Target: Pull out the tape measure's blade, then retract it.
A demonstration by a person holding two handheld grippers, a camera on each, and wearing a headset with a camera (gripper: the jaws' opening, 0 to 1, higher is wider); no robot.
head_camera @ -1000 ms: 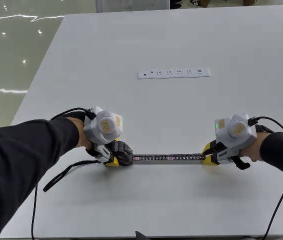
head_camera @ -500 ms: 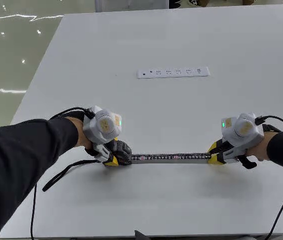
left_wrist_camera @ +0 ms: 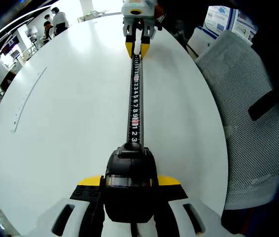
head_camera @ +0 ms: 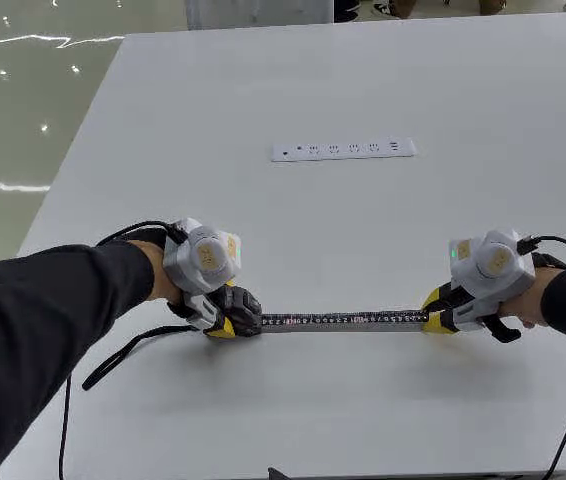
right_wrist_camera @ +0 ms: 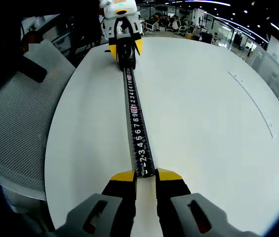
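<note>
Blade (head_camera: 343,320) now longer across the table (head_camera: 363,80), tip tight in right gripper (head_camera: 431,322), black case (head_camera: 246,308) tight in left gripper (head_camera: 229,320).

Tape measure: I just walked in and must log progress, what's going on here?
A person holds a gripper in each hand. The left gripper clamps the tape measure's black case; the right gripper pinches the end of the blade. The blade lies stretched out between them on the white table.
</note>
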